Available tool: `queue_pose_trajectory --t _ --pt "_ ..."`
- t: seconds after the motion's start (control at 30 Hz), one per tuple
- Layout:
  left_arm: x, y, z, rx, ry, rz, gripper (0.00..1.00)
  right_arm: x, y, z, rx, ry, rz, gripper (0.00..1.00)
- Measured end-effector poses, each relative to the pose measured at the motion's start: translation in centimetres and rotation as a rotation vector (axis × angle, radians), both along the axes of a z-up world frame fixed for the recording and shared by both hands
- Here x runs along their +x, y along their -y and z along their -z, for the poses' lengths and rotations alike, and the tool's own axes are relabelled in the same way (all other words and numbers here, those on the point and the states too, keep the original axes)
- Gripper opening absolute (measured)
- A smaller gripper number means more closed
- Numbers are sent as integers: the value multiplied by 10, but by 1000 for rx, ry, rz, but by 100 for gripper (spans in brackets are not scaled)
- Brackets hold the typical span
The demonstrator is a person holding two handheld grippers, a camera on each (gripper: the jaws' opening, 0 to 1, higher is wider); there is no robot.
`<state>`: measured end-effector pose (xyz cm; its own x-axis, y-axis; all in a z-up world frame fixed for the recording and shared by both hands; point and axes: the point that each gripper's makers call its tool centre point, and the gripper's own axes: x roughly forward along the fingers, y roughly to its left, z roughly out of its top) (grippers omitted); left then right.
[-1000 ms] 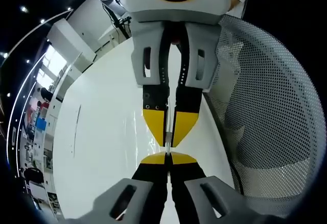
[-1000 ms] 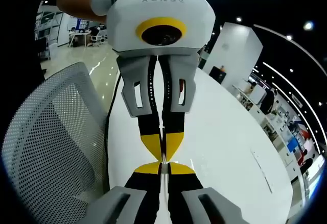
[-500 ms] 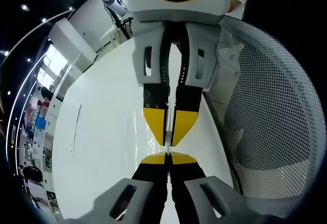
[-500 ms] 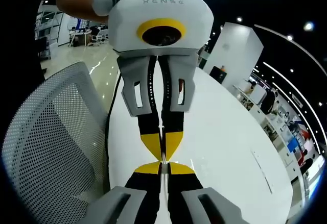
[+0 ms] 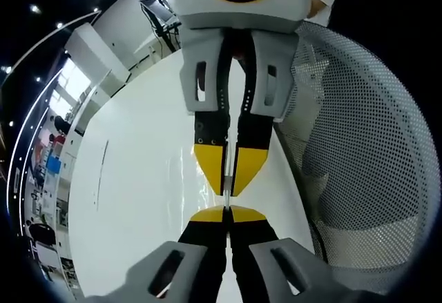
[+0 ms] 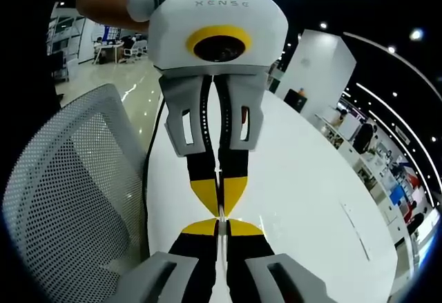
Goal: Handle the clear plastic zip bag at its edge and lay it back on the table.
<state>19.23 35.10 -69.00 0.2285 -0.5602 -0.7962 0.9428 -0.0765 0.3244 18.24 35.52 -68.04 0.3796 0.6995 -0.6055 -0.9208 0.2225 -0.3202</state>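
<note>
item: clear zip bag (image 5: 226,184), its edge stretching thinly between left gripper (image 5: 226,211) and right gripper (image 6: 221,221), both fingers clamping it over the white counter (image 5: 138,179). advice: be lowering both ends level, releasing only once flat.

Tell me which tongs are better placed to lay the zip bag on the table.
Right, narrowly. The left tongs and right tongs meet tip to tip, shut, over the white table; a clear strip, probably the zip bag edge, shows between the right tongs' jaws.

the two tongs meet tip to tip above the table (image 5: 138,179), mesh chair (image 5: 366,151) beside.
</note>
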Motion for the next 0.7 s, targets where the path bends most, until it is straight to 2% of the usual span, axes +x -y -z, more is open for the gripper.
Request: queue_pose_trajectory --t 0.7 --pt "-1 -4 0 6 -7 -3 0 0 3 2 0 -7 10 0"
